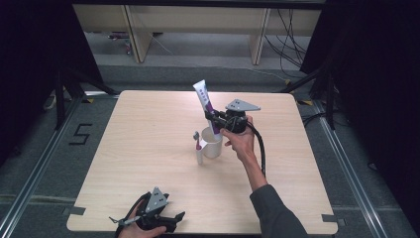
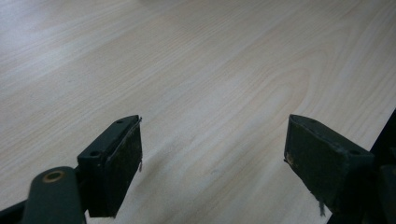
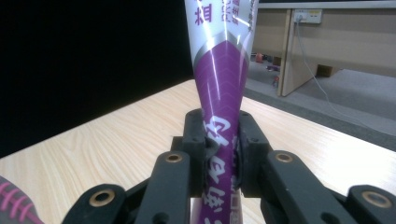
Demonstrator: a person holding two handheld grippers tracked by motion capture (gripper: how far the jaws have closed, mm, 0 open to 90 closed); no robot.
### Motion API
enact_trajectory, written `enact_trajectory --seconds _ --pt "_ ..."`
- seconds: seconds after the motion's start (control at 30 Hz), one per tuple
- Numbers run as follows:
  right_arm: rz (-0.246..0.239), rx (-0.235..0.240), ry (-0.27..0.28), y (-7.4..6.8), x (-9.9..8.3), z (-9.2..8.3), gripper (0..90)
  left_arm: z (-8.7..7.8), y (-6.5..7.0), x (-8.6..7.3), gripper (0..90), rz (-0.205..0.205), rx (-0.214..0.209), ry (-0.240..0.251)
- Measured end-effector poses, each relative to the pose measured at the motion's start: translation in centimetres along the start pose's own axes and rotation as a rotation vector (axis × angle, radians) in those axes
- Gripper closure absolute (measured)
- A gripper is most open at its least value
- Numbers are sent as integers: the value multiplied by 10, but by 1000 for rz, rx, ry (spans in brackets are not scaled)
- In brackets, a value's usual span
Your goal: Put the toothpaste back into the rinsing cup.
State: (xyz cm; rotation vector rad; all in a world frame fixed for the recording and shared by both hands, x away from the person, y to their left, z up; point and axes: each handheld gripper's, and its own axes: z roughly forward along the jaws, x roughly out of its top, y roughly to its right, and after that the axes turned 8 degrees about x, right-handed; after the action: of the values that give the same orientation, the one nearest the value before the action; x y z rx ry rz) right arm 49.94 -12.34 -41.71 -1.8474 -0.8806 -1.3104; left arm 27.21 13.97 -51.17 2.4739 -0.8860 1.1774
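A white and purple toothpaste tube stands tilted over a white cup in the middle of the table. My right gripper is shut on the tube's lower half. In the right gripper view both black pads clamp the purple part of the tube. A pink and white toothbrush leans against the cup's left side. My left gripper rests at the table's front edge, and in the left gripper view it stands open over bare wood with nothing between the jaws.
The light wooden table has open surface left and right of the cup. Wooden furniture legs and cables lie on the floor beyond the far edge. A floor marking "5" sits left of the table.
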Motion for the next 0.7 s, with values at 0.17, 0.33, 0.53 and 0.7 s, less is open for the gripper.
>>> enact_trajectory --seconds 0.17,0.33,0.53,0.7 --pt "-12 3 10 1 -8 3 777 0 0 0 189 13 2 -4" --pt "19 8 -5 2 -18 2 776 0 0 0 189 13 -1 -1" --pt "5 18 1 2 -28 4 774 0 0 0 189 21 2 -15" --pt "15 25 -5 -2 -32 6 773 0 1 0 189 2 -4 -3"
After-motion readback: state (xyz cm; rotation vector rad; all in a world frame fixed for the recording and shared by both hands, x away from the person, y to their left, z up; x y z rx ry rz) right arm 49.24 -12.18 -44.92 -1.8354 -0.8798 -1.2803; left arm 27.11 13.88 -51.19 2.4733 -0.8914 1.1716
